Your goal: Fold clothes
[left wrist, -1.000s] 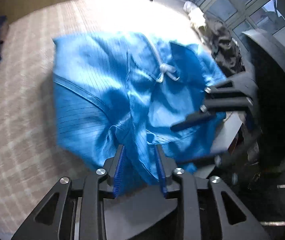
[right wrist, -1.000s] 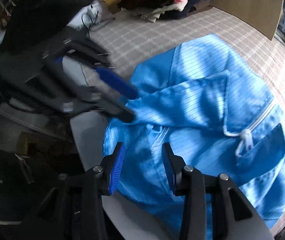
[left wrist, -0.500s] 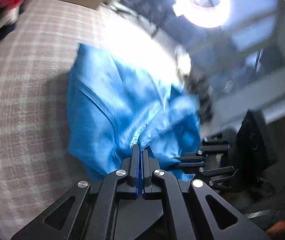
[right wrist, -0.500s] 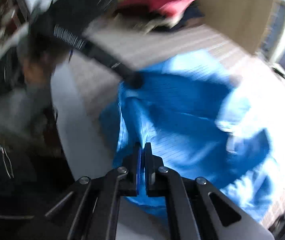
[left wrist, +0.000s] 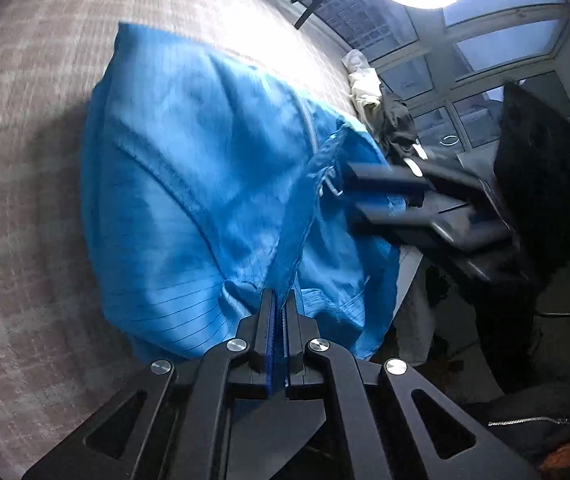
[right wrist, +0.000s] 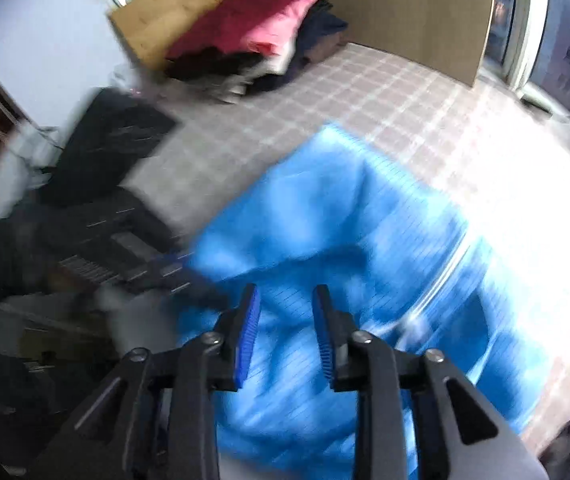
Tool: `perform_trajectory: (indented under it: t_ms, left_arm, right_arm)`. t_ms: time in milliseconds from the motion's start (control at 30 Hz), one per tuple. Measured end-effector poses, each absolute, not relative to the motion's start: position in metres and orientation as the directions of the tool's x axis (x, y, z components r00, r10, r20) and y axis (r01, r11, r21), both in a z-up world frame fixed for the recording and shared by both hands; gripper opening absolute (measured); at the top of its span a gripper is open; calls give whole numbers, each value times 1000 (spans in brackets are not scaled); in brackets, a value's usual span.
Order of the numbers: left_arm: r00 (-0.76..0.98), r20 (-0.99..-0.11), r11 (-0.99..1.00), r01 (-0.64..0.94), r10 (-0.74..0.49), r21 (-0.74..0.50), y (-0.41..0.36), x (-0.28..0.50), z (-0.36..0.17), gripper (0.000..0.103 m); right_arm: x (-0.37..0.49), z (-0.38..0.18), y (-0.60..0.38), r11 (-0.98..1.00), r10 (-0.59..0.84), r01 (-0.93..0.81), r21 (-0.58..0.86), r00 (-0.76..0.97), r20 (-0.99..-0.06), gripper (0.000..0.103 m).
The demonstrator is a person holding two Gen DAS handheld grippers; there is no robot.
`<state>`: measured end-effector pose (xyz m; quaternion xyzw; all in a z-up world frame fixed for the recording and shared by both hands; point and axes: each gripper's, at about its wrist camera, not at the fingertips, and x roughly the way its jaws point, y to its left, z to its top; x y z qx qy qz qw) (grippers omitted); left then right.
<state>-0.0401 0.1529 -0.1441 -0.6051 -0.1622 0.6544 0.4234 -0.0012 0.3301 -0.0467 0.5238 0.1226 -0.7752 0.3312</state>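
- Checked bedcover (left wrist: 25,200) under window light; blue garment (left wrist: 189,200) lies rumpled near its edge.
- Left gripper (left wrist: 279,320): fingers pinching a garment fold.
- Right gripper (right wrist: 285,320): fingers opening, nothing between.
- Judgement: thin, light, slippery; grip seams or hem.

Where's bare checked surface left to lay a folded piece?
Free: checked cover between blue garment and folded stack; also left of garment in left view. Crowded: near edge by both grippers, dark clothes pile by window.
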Motion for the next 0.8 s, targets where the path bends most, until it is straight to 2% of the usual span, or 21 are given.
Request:
perform_trajectory:
  t_ms: [167, 300, 333, 367, 400, 467, 667, 800]
  left_arm:
    - [63, -732, -671, -352, 678, -652, 149, -40, -151, 2]
    - [-53, -810, -729, -473, 585, -495, 140, -32, -105, 7]
    - [-73, -821, -731, -506, 566, -459, 140, -30, -92, 8]
    - [-79, -825, -713, -554, 560, -431, 148, -26, -79, 13]
    - [-72, -834, -694, -596, 546, -404, 160, -26, -74, 14]
    - [-60, -854, -651, -675, 518, -348, 185, -25, -64, 15]
    - [-9, -966, -602, -783, 260, -155, 245, -19, -104, 15]
    - [3, -982, -584, -803, 189, -115, 255, -20, -119, 15]
  right_arm:
    - [-24, -91, 304, -768, -272, 634, 92, -192, -943, 28]
    - [13, -56, 334, -774, -348, 619, 129, -247, -904, 29]
    - [26, -47, 342, -775, -367, 617, 139, -259, -893, 35]
    - [38, -39, 350, -776, -383, 614, 147, -272, -883, 38]
    - [49, -35, 354, -777, -390, 611, 149, -282, -876, 40]
    - [65, -31, 352, -771, -394, 619, 147, -283, -875, 41]
    - [70, -73, 314, -735, -326, 674, 72, -260, -909, 41]
    - [71, -92, 305, -725, -311, 687, 58, -251, -917, 41]
